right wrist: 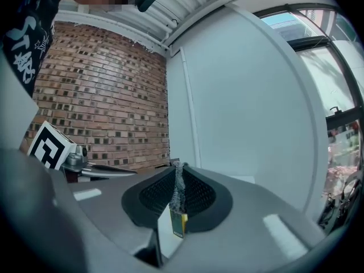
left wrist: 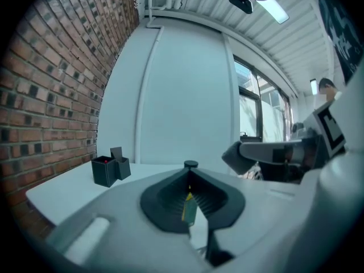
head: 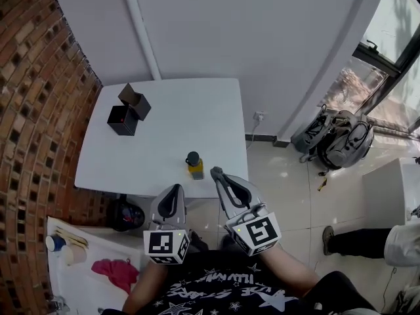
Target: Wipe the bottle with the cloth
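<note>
A small bottle (head: 194,165) with a yellow label and a black cap stands near the front edge of the white table (head: 164,130). My right gripper (head: 217,174) hovers just right of it, shut on a thin strip of grey cloth (right wrist: 177,193); the bottle's yellow label (right wrist: 180,224) shows through the slit below the cloth. My left gripper (head: 172,195) hangs in front of the table edge, shut with nothing in it. In the left gripper view the bottle's cap (left wrist: 190,164) peeks over the left gripper (left wrist: 190,176), and the label shows through the slit.
An open black box (head: 128,112) stands at the table's back left. A brick wall (head: 33,110) runs along the left. Backpacks (head: 341,140) lie on the floor to the right. A lower table at bottom left holds a red rag (head: 117,272) and cups (head: 56,243).
</note>
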`<state>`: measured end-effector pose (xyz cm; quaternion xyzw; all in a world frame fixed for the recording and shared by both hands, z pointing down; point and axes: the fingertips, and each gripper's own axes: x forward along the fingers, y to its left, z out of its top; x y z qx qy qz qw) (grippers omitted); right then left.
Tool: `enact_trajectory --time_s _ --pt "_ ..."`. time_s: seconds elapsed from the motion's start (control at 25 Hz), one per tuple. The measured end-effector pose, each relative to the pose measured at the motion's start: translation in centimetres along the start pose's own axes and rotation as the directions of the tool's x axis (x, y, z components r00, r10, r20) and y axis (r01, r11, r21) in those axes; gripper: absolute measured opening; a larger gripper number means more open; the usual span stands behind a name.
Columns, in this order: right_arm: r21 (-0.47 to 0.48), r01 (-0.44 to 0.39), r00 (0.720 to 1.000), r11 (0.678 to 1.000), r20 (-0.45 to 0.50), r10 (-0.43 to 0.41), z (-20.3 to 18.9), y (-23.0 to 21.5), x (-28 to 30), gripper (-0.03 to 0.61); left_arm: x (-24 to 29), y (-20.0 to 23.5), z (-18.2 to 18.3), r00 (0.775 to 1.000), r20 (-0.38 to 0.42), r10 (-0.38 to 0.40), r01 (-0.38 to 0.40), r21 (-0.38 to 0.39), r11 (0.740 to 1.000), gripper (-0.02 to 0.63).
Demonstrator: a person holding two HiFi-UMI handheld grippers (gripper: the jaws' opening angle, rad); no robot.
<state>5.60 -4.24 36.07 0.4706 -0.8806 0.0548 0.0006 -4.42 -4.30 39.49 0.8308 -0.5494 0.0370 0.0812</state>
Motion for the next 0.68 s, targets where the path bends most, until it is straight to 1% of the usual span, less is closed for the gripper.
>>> enact_trajectory --time_s 0.16,0.68 --pt "-0.015 -0.018 1.0 1.0 -0.011 0.018 -0.3 0.0 0.3 0.04 -0.2 -0.1 0.0 1.0 -0.002 0.016 -0.016 0.006 1.0 0.005" --pt "-0.019 -0.01 1.0 1.0 -0.029 0.009 -1.2 0.1 -0.8 0.04 -1.3 -0.4 -0.1 1.0 -0.007 0.03 -0.03 0.017 0.999 0.005"
